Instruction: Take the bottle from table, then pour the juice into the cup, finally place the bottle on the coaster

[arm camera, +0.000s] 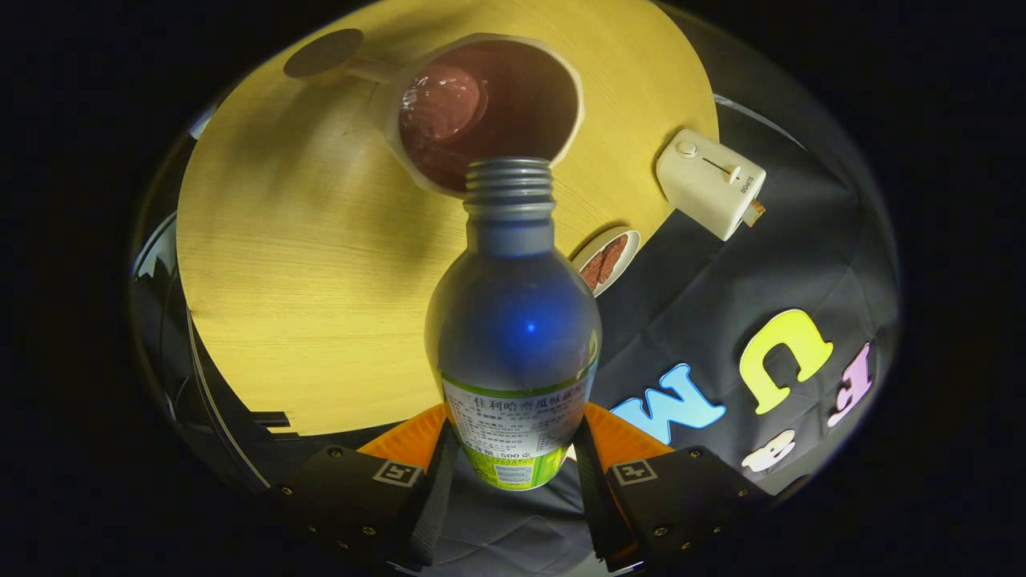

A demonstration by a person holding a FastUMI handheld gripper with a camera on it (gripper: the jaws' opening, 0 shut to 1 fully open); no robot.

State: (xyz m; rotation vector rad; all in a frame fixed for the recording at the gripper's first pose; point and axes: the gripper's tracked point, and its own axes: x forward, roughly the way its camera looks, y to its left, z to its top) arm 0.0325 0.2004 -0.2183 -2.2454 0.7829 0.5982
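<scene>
Gripper view: we're holding the bottle (pixel 517 320) with the gripper (pixel 513 461) clamped on its labelled lower body, both fingers pressing from either side. The bottle is uncapped, and its threaded mouth is pointing at the near rim of the cup (pixel 485 108), which is sitting toward the far edge of the worktop (pixel 296 272).

Risks as we're judging them: the mouth is looking short of the rim, so pouring now could spill juice onto the worktop; tipping while gripping this low could let the bottle slip.

Room: the coaster (pixel 323 53) is lying just beyond the cup's handle at the far edge. A small plate (pixel 607 260) is overhanging the right edge, and the white toaster (pixel 709 183) is sitting beyond it. The left side is lying open.
</scene>
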